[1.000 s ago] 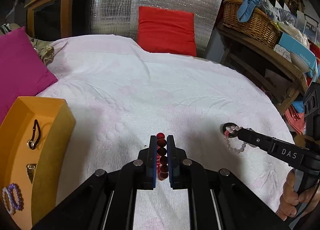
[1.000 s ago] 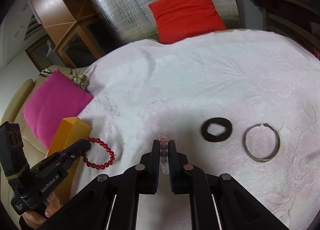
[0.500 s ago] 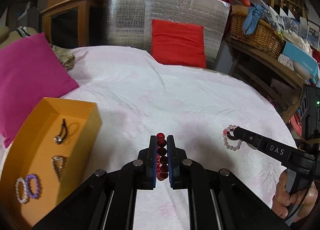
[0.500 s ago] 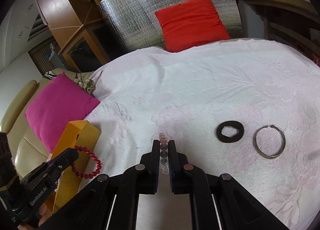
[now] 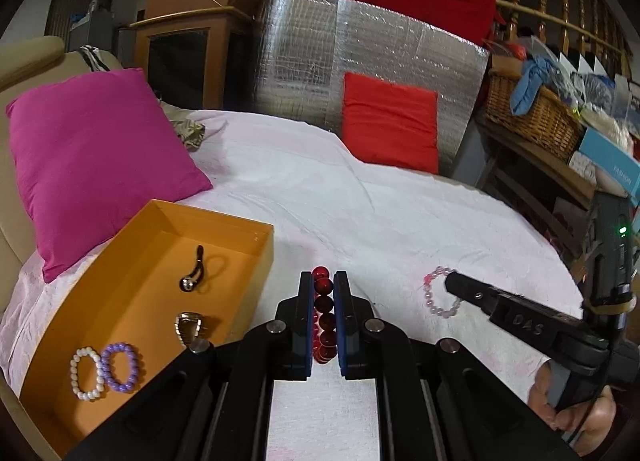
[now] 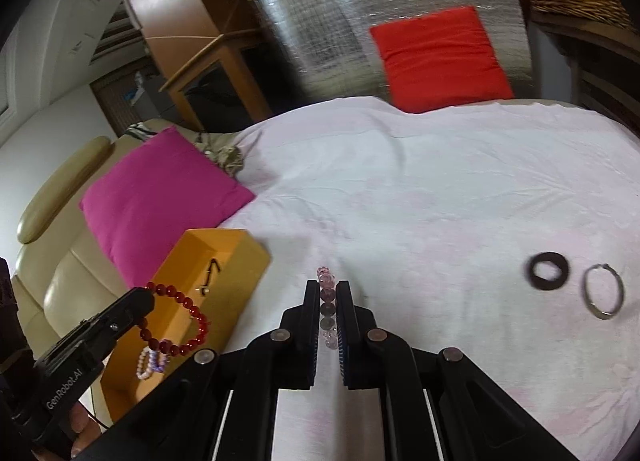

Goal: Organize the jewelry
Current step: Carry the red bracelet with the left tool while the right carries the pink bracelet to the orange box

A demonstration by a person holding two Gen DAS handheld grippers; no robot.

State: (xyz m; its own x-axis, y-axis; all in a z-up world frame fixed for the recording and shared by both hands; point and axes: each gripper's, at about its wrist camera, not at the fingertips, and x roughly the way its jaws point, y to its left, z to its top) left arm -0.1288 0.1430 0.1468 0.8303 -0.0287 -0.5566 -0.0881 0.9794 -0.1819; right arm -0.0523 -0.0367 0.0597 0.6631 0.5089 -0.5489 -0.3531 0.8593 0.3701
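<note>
Beads of a dark red round-bead bracelet (image 5: pixel 323 313) run in a line between the two blue-padded fingers of the left gripper (image 5: pixel 323 281) at lower centre of the left wrist view; the claw is clenched on them above the pale pink bedspread (image 5: pixel 360 213). At lower left sits an open orange cardboard box (image 5: pixel 224 229), and inside it lie a black cord loop with a metal bead (image 5: pixel 196 273), a small metallic ring (image 5: pixel 190 325), a white bead bracelet (image 5: pixel 86 373) and a purple bead bracelet (image 5: pixel 120 367) touching it. At right, the right gripper (image 5: pixel 450 281) reaches in with a pale pink bead bracelet (image 5: pixel 438 295) hanging from its tip. A magenta cushion (image 5: pixel 92 165) leans at upper left, a red cushion (image 5: pixel 390 121) against silver foil at upper centre.

Seen from the right wrist view, the right claw (image 6: pixel 329 287) at lower centre grasps the pale pink bracelet (image 6: pixel 327 301) between its pads. At lower left the left gripper (image 6: pixel 144 297) holds the red bracelet (image 6: pixel 180 321), which dangles in front of the orange box (image 6: pixel 248 257). On the bedspread (image 6: pixel 400 189) at right lie a black flat ring (image 6: pixel 549 271) and, just beside it, a thin silver metal bangle (image 6: pixel 604 296).
</note>
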